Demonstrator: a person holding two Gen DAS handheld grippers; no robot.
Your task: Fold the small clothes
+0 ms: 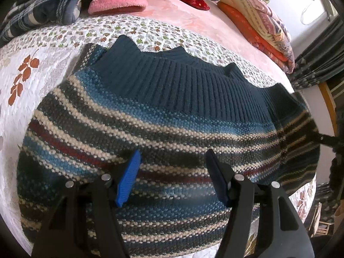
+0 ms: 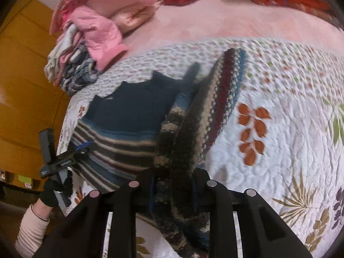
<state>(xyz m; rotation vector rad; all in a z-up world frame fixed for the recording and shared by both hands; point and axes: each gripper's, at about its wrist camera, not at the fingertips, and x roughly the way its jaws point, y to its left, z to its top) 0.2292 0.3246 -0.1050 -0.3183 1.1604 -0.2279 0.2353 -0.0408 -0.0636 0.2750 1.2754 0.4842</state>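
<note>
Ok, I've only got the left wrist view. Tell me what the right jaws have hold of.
Observer: The right gripper is shut on a bunched striped part of the sweater, raised above the quilt.
Operator: Say where that raised part runs.
Observer: It runs away from the jaws, with an orange leaf print on the quilt just beside it.
Operator: Now check my left gripper from there.
Observer: The left gripper sits at the sweater's opposite edge, held by a dark-gloved hand.

text: none legible | labels: none | brands: none | numbers: 0 readable
</note>
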